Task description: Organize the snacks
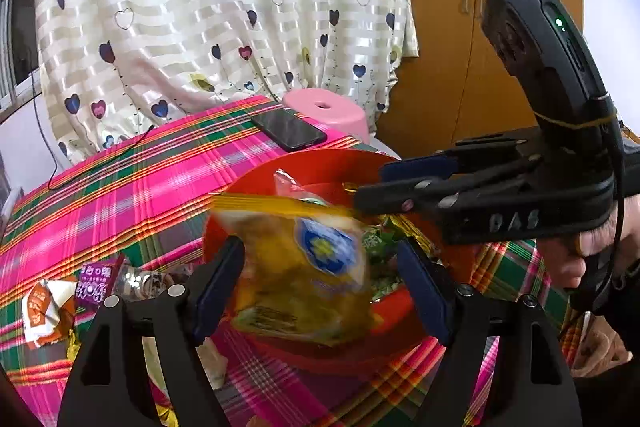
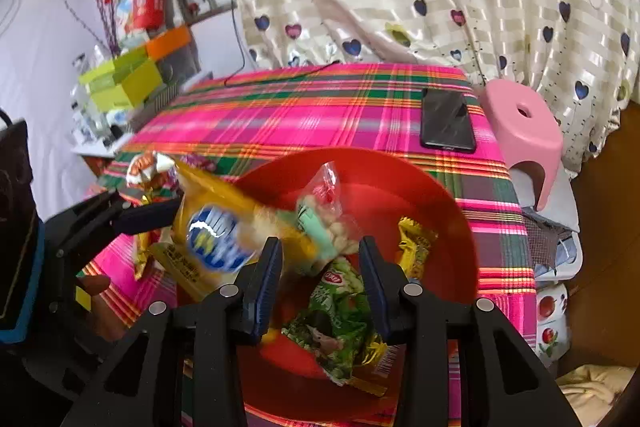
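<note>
Left wrist view: yellow snack packet (image 1: 298, 267), glossy film, blurred, blue round emblem on its face, long axis running from lower left near the left tongs (image 1: 322, 285) up to the upper right; it lies between the tongs' two blue pads, which stand wide apart, and whether either pad touches the film cannot be told. The packet hangs over the near rim of the red bowl (image 1: 320, 167), smooth round plastic, set on the worktop (image 1: 132, 187) under a pink, green and orange plaid cloth. Right tongs (image 1: 368, 187) enter from the right, lying sideways over the bowl, tips close together at the packet's top seam; a grip cannot be confirmed. Loose wrappers (image 1: 68, 299), purple and orange-white, lie left of the bowl. Black phone (image 1: 289, 131) lies flat beyond the bowl. Right wrist view: the yellow snack packet (image 2: 212, 231) sits at the bowl's left rim, emblem facing the camera, its left edge against a pad of the left tongs (image 2: 148, 217). Right tongs (image 2: 322, 287) are parted above the red bowl (image 2: 420, 187), holding nothing. Inside: green crinkled pouch (image 2: 336, 323), clear red-topped bag (image 2: 326, 203), small gold wrapper (image 2: 416, 247).
</note>
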{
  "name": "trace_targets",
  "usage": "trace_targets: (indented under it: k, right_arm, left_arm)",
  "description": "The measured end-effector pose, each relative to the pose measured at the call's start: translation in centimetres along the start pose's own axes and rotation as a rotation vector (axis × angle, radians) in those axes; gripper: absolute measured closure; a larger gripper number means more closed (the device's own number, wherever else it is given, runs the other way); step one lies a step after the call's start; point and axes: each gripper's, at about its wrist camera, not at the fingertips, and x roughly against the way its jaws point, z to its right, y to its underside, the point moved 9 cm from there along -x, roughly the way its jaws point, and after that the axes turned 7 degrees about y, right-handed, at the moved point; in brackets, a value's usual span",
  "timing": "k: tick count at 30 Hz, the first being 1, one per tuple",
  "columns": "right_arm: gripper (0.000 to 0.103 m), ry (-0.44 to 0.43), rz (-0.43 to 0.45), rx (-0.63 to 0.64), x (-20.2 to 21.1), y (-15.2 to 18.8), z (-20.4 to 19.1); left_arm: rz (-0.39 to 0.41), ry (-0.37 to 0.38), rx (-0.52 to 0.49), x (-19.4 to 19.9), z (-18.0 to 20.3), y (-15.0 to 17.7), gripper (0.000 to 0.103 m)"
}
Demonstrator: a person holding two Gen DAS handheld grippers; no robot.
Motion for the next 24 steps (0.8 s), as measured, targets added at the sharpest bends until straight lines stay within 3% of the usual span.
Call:
trace_targets:
  k: [3, 9, 16, 24]
  right_arm:
    - [0.066, 0.012, -0.007, -0.017, 0.2, 0.6, 0.8]
    - [0.066, -0.019, -0.039, -0.018, 0.6, 2.7, 0.3]
    - [0.08, -0.093, -0.095, 0.084, 0.3, 4.4, -4.0]
    - [0.081, 0.039, -0.079, 0.124, -3.3, 1.8, -4.0]
  left_arm:
    - [0.013, 0.003, 0.037, 0.6, -0.5, 0.1, 0.024]
    - [0.083, -0.084, 0.16, 3.2, -3.6, 0.1, 0.024]
    - [0.077, -0.117, 0.272, 4.2, -6.2, 1.3, 0.024]
    - [0.061, -0.141, 0.307, 5.1, -7.1, 3.0, 0.024]
